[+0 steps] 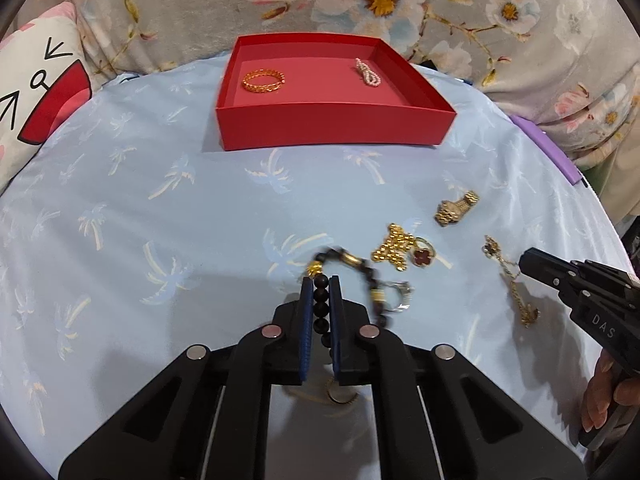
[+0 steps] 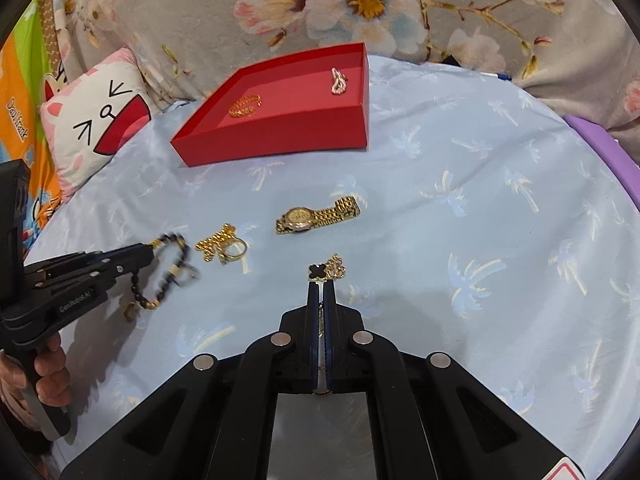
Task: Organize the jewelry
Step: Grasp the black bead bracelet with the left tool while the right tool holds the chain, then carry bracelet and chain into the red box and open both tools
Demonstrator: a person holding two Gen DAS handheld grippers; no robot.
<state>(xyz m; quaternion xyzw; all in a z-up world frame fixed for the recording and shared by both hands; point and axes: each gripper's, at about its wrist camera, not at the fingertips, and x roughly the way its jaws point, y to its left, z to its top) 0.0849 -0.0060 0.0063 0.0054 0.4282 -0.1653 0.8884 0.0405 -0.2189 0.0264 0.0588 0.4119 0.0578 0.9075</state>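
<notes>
A black bead bracelet (image 1: 321, 304) with gold spacers runs between the blue pads of my left gripper (image 1: 320, 280), which is shut on it; the rest of it loops out to the right, blurred. My right gripper (image 2: 321, 285) is shut on a thin gold chain (image 2: 321, 320) whose black clover charm (image 2: 318, 271) lies just past the fingertips. A red box (image 1: 336, 128) at the back holds a gold bangle (image 1: 264, 80) and a pearl piece (image 1: 368, 73). On the cloth between lie a gold watch (image 2: 316, 216), a gold link chain (image 2: 212, 244) and a gold ring (image 2: 236, 250).
A small silver ring (image 1: 400, 298) lies beside the bead bracelet. Light blue cloth with palm prints (image 1: 160, 200) covers the round surface. A cartoon pillow (image 1: 36, 100) sits far left, a floral blanket (image 1: 400, 0) behind, a purple edge (image 1: 540, 140) at right.
</notes>
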